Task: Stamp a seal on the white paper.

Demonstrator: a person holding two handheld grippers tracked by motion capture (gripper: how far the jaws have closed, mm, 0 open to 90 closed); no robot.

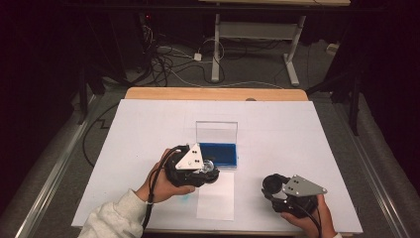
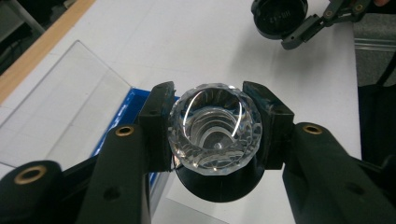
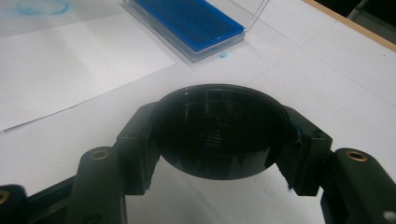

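My left gripper (image 1: 210, 171) is shut on a round stamp with a clear faceted knob (image 2: 212, 133) and a black base, held just in front of the blue ink pad (image 1: 218, 153). The pad lies in a clear case whose lid (image 1: 216, 131) stands open behind it. My right gripper (image 1: 272, 186) rests near the table's front right, shut on a round black cap (image 3: 219, 130), hollow side toward its camera. In the left gripper view that cap (image 2: 279, 16) sits at the top right, apart from the stamp.
A white paper sheet (image 1: 216, 198) lies at the front, between the hands, with a faint blue ring mark (image 3: 42, 7) beside it. The white board (image 1: 297, 134) covers the wooden table (image 1: 213, 93). Cables and a desk frame stand on the floor beyond.
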